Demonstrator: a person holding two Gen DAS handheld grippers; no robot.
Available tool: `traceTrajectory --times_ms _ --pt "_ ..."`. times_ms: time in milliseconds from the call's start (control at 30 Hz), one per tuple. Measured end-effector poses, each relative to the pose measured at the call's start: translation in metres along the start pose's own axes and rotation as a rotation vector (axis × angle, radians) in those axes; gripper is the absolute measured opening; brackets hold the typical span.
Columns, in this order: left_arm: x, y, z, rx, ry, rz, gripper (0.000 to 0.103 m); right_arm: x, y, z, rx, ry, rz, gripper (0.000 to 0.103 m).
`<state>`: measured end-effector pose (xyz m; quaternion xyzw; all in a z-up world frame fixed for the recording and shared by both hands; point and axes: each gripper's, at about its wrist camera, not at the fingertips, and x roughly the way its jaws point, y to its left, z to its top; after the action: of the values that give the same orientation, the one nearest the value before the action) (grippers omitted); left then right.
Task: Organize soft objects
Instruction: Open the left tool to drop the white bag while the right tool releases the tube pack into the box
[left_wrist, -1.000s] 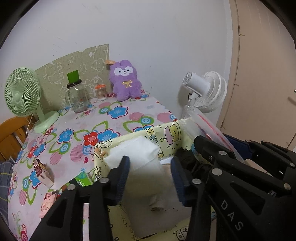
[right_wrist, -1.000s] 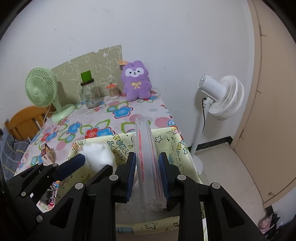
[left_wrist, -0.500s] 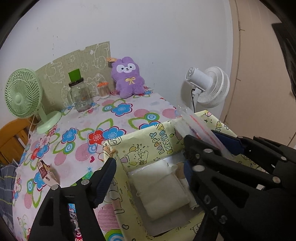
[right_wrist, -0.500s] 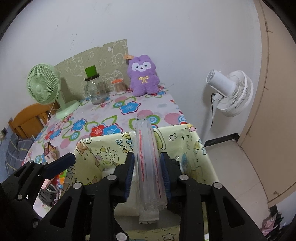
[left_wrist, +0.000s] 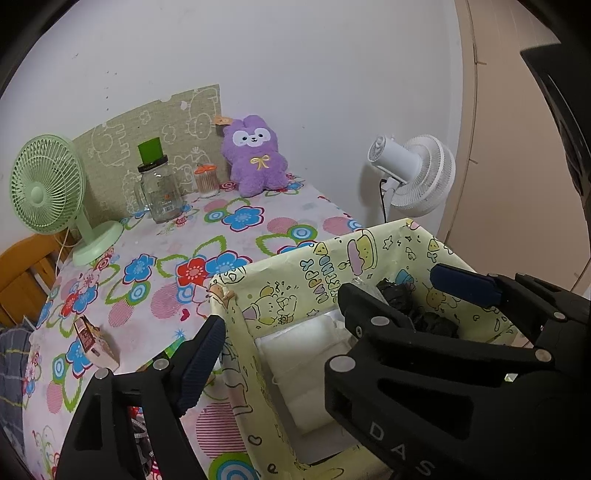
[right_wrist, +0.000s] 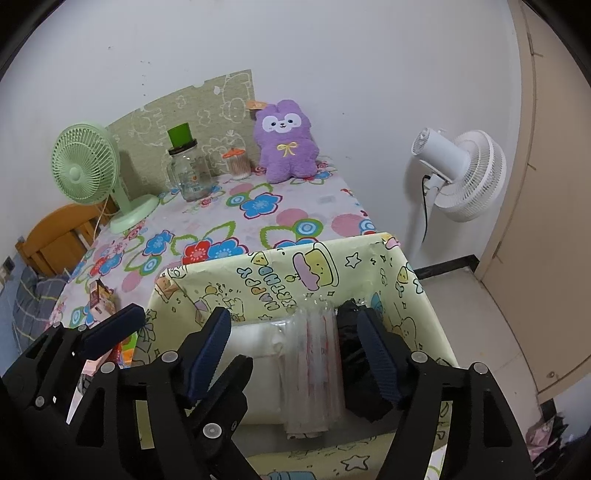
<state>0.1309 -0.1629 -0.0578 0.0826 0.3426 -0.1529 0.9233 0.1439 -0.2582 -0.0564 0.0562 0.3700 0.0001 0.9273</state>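
A yellow cartoon-print fabric box (left_wrist: 332, 266) stands at the near edge of the flowered table. Inside it lie a white folded soft pack (left_wrist: 306, 347), a clear plastic roll with red print (right_wrist: 314, 365) and some black items (left_wrist: 424, 314). My left gripper (left_wrist: 280, 332) hovers over the box's left wall, its jaws opening, with the white pack below and untouched. My right gripper (right_wrist: 295, 350) is over the box with its jaws opening. The clear roll lies between its pads, which stand apart from it. A purple plush (left_wrist: 255, 155) sits at the far wall.
A green desk fan (left_wrist: 44, 184), a glass jar with a green lid (left_wrist: 159, 188) and a small swab jar (left_wrist: 207, 179) stand at the back. A small carton (left_wrist: 92, 343) lies at the table's left. A white floor fan (left_wrist: 413, 173) stands right of the table, and a wooden chair (right_wrist: 55, 236) left.
The right gripper opened and let go of the clear roll, which now lies in the box. The left gripper opened off the white pack, which dropped into the box.
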Motion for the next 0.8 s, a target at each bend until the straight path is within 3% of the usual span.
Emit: traceTrajectory --times_ms 433,800 --pt "-0.022 -0.001 -0.002 -0.021 -0.034 -0.022 0.086 -0.025 0.006 -0.003 -0.018 -0.038 -0.035 0.082" --pt "-0.048 0.008 -0.005 -0.028 -0.079 0.009 0.089 -0.050 0.020 -0.003 -0.033 -0.091 -0.041 0.085"
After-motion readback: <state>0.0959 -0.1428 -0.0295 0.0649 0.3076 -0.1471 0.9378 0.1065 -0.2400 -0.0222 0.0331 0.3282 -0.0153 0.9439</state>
